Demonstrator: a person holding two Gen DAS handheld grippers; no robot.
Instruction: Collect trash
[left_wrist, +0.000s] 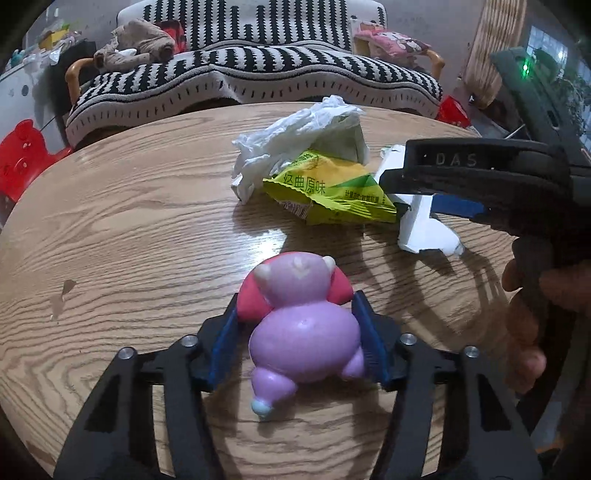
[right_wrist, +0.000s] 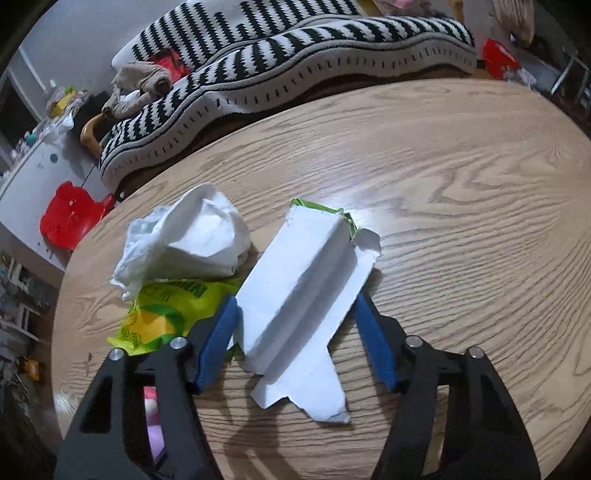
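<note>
The table (left_wrist: 129, 206) is showing a wood grain with a slight sheen. The toy (left_wrist: 301, 325) is looking smooth, soft and matt. The wrapper (left_wrist: 332, 192) is shining like glossy plastic film, the tissue (right_wrist: 192, 236) is lying crumpled and matt, and the cardboard (right_wrist: 295, 291) is looking flat white.

table (left_wrist: 129, 206): wood | on it: toy (left_wrist: 303, 332), wrapper (left_wrist: 332, 192), tissue (left_wrist: 295, 147), carton (right_wrist: 295, 295)
</note>
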